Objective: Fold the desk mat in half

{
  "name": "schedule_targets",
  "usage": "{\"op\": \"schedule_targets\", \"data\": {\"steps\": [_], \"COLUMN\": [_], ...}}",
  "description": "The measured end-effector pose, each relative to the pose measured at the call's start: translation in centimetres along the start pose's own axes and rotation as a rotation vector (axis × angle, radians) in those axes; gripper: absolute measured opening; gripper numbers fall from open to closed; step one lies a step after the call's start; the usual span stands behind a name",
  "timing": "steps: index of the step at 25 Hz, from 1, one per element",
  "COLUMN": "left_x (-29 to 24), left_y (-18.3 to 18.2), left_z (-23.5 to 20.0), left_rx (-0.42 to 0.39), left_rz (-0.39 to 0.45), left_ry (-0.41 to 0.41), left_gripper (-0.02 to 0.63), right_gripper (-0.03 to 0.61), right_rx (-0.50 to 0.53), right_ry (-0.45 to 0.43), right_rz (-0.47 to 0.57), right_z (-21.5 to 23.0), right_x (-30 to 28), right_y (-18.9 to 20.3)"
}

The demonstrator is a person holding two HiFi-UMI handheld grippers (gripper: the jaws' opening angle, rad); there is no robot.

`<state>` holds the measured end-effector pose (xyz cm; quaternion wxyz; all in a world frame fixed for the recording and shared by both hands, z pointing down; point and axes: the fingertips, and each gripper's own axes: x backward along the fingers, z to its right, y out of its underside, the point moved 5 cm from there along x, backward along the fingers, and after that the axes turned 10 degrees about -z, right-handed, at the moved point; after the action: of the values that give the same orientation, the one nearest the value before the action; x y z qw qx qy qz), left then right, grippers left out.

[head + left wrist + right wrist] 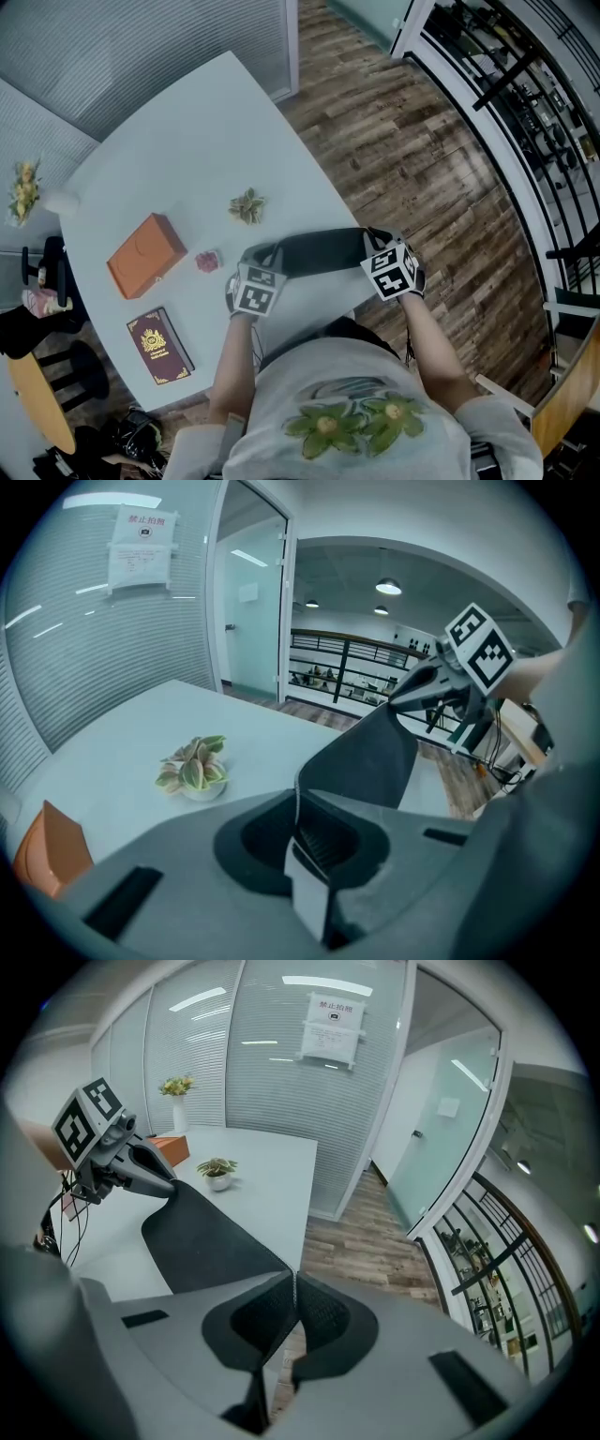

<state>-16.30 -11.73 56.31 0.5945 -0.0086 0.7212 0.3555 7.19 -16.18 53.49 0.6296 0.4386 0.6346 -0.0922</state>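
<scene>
The dark desk mat (317,251) hangs lifted over the near edge of the white table (187,159), stretched between my two grippers. My left gripper (262,257) is shut on the mat's left end; in the left gripper view the mat (370,757) rises from the closed jaws of the left gripper (298,810) toward the right gripper (424,682). My right gripper (374,240) is shut on the right end. In the right gripper view the mat (202,1237) curves from my right gripper (293,1283) to the left gripper (141,1168).
On the table lie an orange box (145,253), a dark red book (159,345), a small pink object (207,262) and a potted succulent (247,206). A vase of flowers (23,187) stands far left. Wooden floor and a black railing (525,103) lie to the right.
</scene>
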Motion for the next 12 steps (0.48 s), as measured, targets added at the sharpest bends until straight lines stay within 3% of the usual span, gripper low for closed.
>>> {"op": "schedule_targets", "data": {"steps": [12], "left_x": [-1.1], "left_y": [0.4], "left_z": [-0.1], "left_rx": [0.014], "left_rz": [-0.04], "left_ry": [0.007], "left_gripper": [0.02], "right_gripper": [0.029], "right_rx": [0.007], "right_ry": [-0.015], "right_rz": [-0.023], "right_z": [0.1], "right_x": [-1.3], "right_y": [0.1]}}
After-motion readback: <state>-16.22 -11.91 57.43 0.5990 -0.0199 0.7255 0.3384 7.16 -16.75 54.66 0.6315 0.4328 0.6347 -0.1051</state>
